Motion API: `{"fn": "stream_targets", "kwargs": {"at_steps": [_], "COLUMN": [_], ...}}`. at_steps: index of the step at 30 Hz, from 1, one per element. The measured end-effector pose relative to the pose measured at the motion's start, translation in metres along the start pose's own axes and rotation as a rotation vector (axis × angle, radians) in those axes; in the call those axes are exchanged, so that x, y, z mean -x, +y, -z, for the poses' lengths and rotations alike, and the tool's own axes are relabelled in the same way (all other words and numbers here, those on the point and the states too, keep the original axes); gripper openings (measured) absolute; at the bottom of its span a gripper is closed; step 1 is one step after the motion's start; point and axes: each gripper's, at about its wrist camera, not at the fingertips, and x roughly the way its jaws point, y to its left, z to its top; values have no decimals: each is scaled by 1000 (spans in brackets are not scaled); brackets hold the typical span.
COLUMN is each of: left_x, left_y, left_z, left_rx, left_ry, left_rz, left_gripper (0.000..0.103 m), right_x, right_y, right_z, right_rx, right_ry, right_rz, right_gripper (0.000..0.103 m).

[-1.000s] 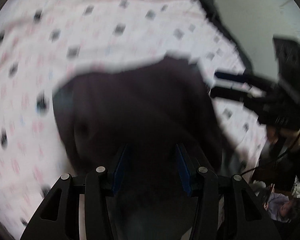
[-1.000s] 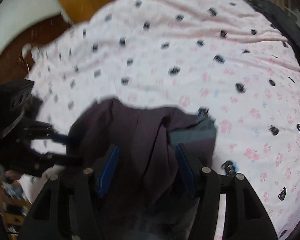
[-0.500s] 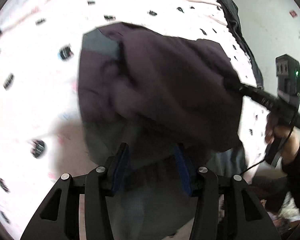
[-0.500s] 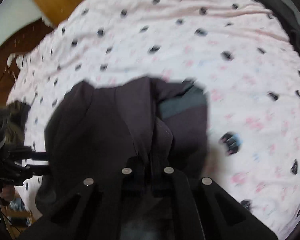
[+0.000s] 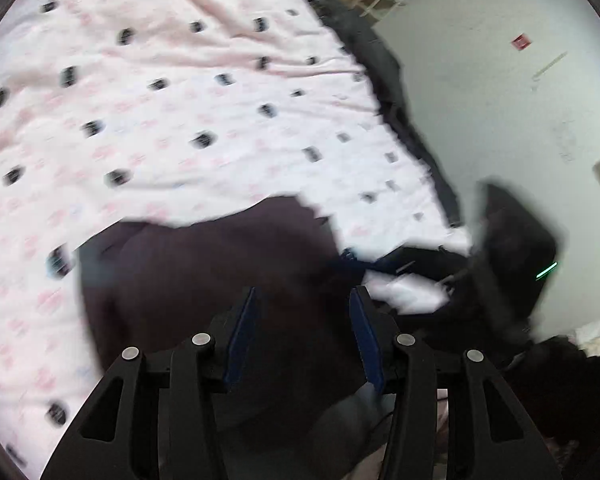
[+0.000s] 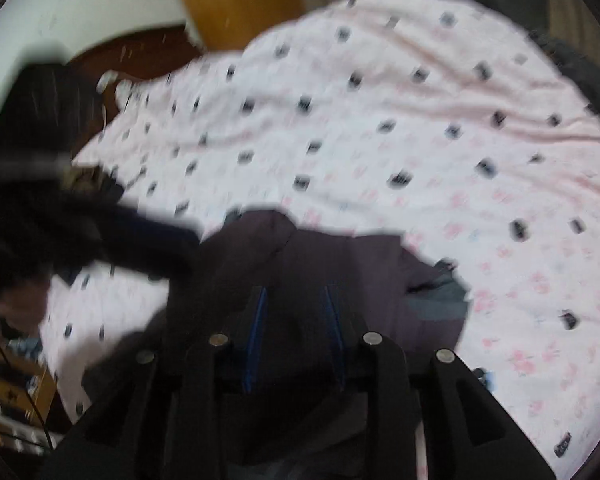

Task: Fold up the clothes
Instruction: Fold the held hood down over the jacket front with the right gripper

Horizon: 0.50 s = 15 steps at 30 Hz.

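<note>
Dark garment [image 5: 204,280] bunched at near edge of bed [image 5: 160,100]. Left gripper [image 5: 304,332] fingers spread, released, above it. Right gripper [image 6: 296,328] fingers parted; grasp hidden by blur and dark cloth, cannot tell.

A dark garment [image 5: 204,280] lies on the pink patterned bedspread [image 5: 160,100]

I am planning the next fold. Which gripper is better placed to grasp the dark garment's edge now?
Left, probably. The left gripper is wide open over the dark garment; the right gripper has a narrower gap, and the blur hides its hold.
</note>
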Motion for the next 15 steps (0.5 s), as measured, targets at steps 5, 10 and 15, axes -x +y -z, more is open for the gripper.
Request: {"fn": "stream_targets", "kwargs": {"at_steps": [5, 10, 15], "left_x": [-34, -56, -58], "left_y": [-5, 25, 40], "left_z": [-3, 37, 50], "left_rx": [-61, -26, 4], "left_ry": [85, 155, 148], "left_rz": [-12, -62, -51], "left_gripper": [43, 41, 38], "right_x": [-27, -42, -49], "right_y": [-3, -15, -28], "right_z": [15, 39, 54], "right_rx": [-5, -20, -68], "right_ry": [100, 158, 172], "right_rz": [61, 83, 60], "right_gripper": [30, 33, 29]}}
